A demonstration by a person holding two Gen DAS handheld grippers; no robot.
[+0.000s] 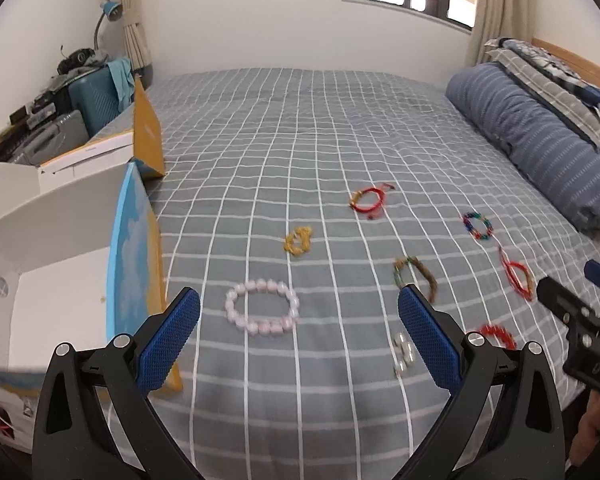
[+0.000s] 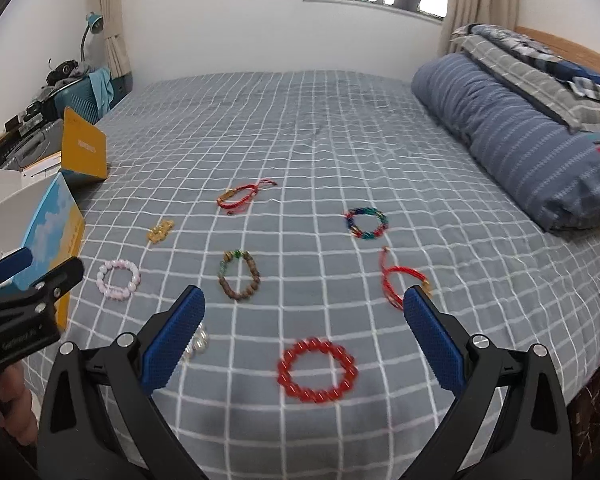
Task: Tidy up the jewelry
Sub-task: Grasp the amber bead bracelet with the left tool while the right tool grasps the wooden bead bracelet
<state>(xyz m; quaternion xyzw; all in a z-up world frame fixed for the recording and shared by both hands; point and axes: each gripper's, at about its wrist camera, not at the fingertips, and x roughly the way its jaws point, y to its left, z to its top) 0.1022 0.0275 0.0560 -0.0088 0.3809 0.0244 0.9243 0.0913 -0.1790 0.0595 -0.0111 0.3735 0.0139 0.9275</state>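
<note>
A grey checked bed (image 2: 300, 128) fills both views, with a rolled blue quilt (image 2: 520, 136) at far right. At the left edge stands an open white box (image 1: 52, 312) with a sky-blue and yellow flap, likely where the jewelry goes.

Both tongs hover above the near edge of the bed, empty: the left tongs (image 1: 299, 340) and the right tongs (image 2: 304, 340) each have their blue pads spread wide apart.

The bracelets lie loose and well apart on the sheet. The red bead bracelet (image 2: 318, 370) lies nearest, between the right pads; the pink bead bracelet (image 1: 262, 307) lies between the left ones, near the box. Farther off are a brown bead bracelet (image 2: 239, 276), a multicoloured one (image 2: 366, 223), two red cord bracelets (image 2: 242, 196) (image 2: 400, 280), a small yellow piece (image 2: 160, 231) and clear beads (image 2: 198, 342).

All look light and limp; round beads may roll or slip, so pinching across one side of the ring seems safest.
</note>
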